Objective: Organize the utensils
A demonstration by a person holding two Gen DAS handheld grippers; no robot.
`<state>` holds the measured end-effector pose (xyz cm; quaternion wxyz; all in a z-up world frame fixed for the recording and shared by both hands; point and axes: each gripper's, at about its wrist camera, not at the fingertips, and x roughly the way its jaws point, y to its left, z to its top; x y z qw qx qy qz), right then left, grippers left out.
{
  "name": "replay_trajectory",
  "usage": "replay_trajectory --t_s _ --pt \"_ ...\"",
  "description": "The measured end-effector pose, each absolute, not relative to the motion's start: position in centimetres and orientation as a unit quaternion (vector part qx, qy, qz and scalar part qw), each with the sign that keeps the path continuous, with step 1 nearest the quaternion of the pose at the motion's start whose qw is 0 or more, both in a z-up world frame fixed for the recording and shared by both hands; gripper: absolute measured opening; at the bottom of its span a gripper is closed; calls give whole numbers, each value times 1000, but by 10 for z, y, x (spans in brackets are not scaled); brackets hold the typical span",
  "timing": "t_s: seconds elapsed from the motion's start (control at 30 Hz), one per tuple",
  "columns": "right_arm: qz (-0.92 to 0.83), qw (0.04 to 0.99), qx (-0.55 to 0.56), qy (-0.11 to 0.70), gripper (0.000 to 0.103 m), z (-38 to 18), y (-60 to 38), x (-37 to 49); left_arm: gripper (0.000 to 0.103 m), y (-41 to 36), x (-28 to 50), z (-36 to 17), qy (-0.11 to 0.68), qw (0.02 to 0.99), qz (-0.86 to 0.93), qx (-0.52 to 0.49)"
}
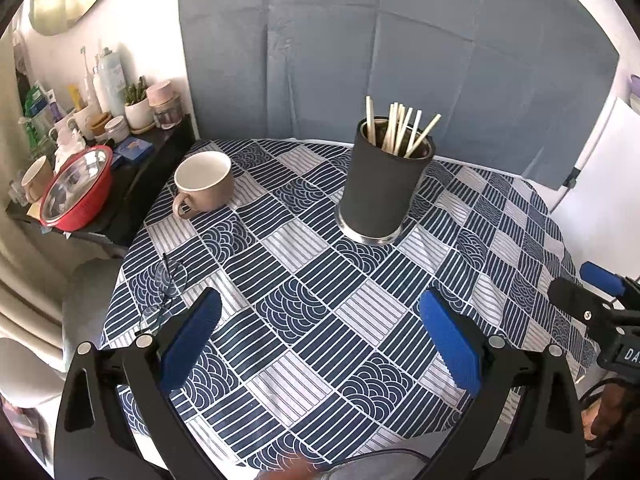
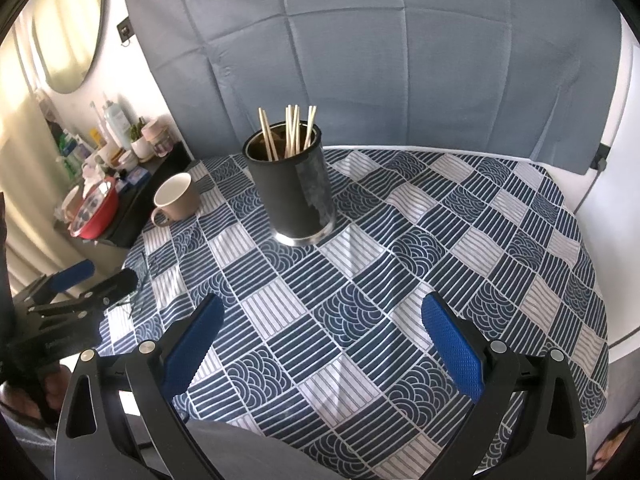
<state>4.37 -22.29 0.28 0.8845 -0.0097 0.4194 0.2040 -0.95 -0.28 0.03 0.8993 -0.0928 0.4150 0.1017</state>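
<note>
A black cylindrical holder (image 1: pixel 380 192) (image 2: pixel 294 196) stands upright on the patterned tablecloth, with several pale wooden chopsticks (image 1: pixel 396 128) (image 2: pixel 290 132) standing in it. A beige mug (image 1: pixel 204 184) (image 2: pixel 176 200) sits to its left, empty. My left gripper (image 1: pixel 320 312) is open and empty, hovering over the near part of the table. My right gripper (image 2: pixel 322 316) is open and empty too, nearer the table's middle. Each gripper shows in the other's view: the right one at the right edge (image 1: pixel 592 292), the left one at the left edge (image 2: pixel 80 284).
Eyeglasses (image 1: pixel 164 292) lie on the cloth near the table's left edge. A dark side shelf (image 1: pixel 156 160) to the left holds a red bowl (image 1: pixel 76 188), bottles, cups and a small plant. A blue-grey backdrop (image 1: pixel 360 52) hangs behind the round table (image 2: pixel 460 216).
</note>
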Motion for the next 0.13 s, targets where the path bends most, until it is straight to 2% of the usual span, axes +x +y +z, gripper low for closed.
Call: replay_trajectory --t_s 0.13 --pt "206 884 -10 421 95 3 -222 44 97 1 -9 0 415 898 105 -104"
